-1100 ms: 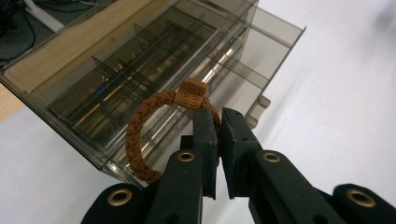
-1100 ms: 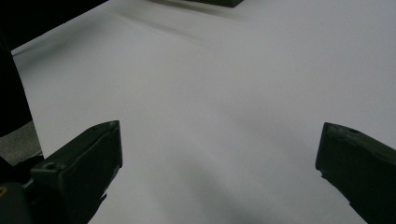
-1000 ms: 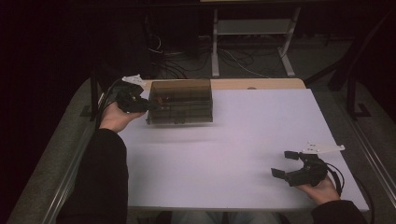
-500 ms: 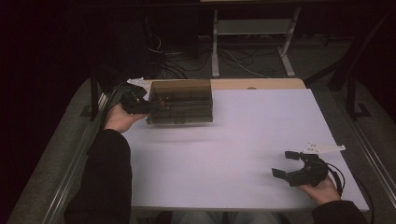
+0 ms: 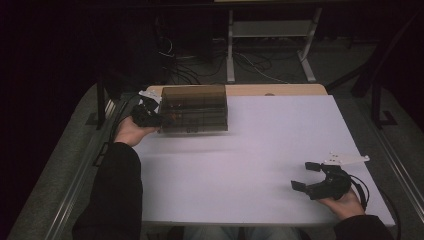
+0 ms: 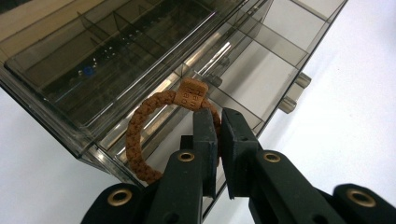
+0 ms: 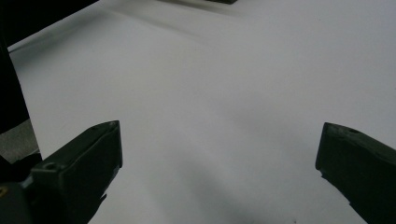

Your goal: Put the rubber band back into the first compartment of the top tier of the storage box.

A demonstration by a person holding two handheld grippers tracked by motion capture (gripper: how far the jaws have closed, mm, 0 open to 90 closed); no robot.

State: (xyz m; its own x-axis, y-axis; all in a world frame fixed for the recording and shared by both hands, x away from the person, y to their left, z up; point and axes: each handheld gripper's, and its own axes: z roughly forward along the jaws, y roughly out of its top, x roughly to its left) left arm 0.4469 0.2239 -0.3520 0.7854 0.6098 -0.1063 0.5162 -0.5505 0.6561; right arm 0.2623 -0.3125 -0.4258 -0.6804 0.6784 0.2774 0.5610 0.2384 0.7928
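- Braided brown bracelet (image 6: 154,135): a woven cord loop with a small tan tag on its top. In the left gripper view it stands upright, pinched at its right-hand side between my left jaws, and hangs against the end face of the organiser box.
- My left gripper (image 6: 218,133): jaws drawn nearly together, with a narrow slit between them. The cord of the bracelet is clamped between them just below the tag. In the high view this gripper (image 5: 150,116) sits at the left end of the box, at the far left of the table, with my hand beneath it.
- Smoked clear organiser box (image 6: 140,60): a tinted plastic case with stacked drawers and inner dividers visible through its walls. Two small pull tabs project from the drawer fronts. In the high view the box (image 5: 195,107) rests on the white table top near its far left corner.
- White table top (image 5: 260,150): plain, matt surface. The box stands on it.
- My right gripper (image 5: 312,176): held low over the near right part of the table, well apart from the box. In the right gripper view (image 7: 219,168) its jaws stand wide apart with only bare white table top between them; they grip nothing.
- My dark sleeve (image 5: 117,195) runs up the left edge of the table toward the box.
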